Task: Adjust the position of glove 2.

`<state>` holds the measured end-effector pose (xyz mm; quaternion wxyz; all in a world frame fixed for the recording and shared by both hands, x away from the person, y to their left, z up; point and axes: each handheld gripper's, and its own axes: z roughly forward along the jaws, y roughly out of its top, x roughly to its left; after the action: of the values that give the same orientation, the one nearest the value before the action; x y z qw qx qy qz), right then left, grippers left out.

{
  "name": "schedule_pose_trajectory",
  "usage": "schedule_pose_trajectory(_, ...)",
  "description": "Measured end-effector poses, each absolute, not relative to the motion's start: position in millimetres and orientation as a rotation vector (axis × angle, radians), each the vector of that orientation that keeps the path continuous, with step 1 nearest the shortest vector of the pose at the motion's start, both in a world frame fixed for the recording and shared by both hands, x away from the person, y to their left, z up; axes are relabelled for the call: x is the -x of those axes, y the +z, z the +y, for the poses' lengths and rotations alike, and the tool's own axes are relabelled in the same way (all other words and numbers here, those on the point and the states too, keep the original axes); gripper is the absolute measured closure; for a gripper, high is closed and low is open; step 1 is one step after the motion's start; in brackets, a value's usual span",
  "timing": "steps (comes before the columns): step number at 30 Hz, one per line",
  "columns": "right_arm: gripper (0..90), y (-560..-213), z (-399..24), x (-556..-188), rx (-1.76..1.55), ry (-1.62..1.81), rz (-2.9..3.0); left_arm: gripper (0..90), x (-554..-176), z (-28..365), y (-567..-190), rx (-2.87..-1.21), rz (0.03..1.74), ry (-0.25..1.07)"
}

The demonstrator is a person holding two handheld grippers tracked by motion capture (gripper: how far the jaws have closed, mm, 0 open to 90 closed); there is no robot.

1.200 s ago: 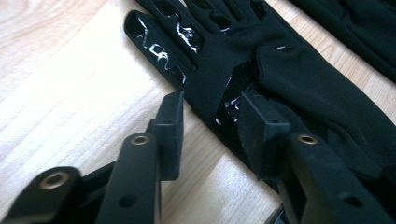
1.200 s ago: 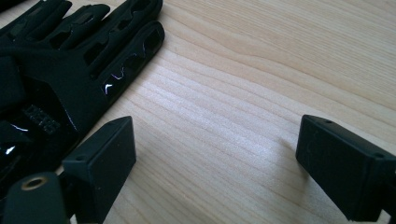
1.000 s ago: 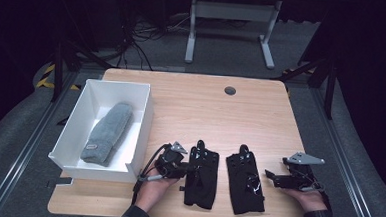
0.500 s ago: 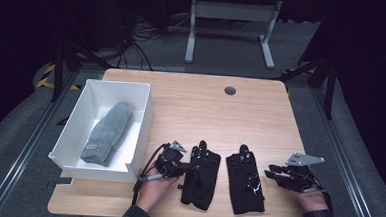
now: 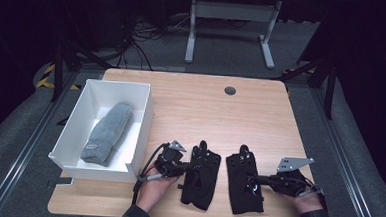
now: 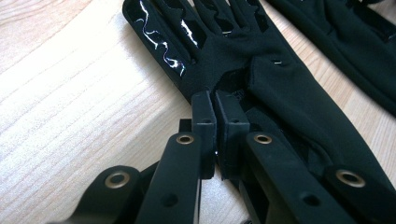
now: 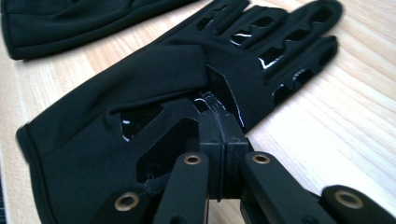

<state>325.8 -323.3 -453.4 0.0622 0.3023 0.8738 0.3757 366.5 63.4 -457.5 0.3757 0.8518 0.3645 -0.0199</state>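
Observation:
Two black gloves lie side by side near the table's front edge. My left gripper [image 5: 185, 168] [image 6: 216, 105] is shut, its pads pinching the left glove [image 5: 200, 176] [image 6: 280, 84] at its thumb-side edge. My right gripper [image 5: 251, 180] [image 7: 218, 122] has just been closing and now stands shut on the right glove [image 5: 244, 184] [image 7: 154, 84], with a fold of its side edge between the pads. Both gloves rest flat on the wood, fingers pointing away from me. Each gripper view shows the other glove farther off [image 6: 345, 42] [image 7: 70, 18].
A white box [image 5: 143, 121] stands at the table's left, right beside my left hand, with a grey knitted item [image 5: 108, 131] lying inside. A dark round grommet [image 5: 230, 90] sits near the far edge of the wooden table [image 5: 205, 114]. Dark floor surrounds the table.
The right gripper's jaws have gone from spread to shut at the right glove's edge, and it has edged left toward that glove. The left gripper has stayed put on its glove.

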Motion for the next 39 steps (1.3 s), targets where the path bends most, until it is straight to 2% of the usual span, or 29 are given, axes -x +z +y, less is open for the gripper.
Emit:
schedule_pose_trajectory(17, 90.0, -454.7, -292.7, -327.6, -0.818, 1.133, 2.699, 88.0, -379.4, 61.9, -449.0, -2.131, 0.934, -0.035)
schedule_pose_trajectory(23, 90.0, -454.8, -283.8, -328.0, -0.796, 1.124, 2.699, 88.0, -379.6, 67.1, -439.8, -2.038, 0.905, -0.13)
schedule_pose_trajectory(39, 90.0, -453.8, -264.8, -329.9, -0.752, 1.109, 2.694, 88.0, -374.7, 65.1, -418.8, -2.016, 0.809, -0.172)
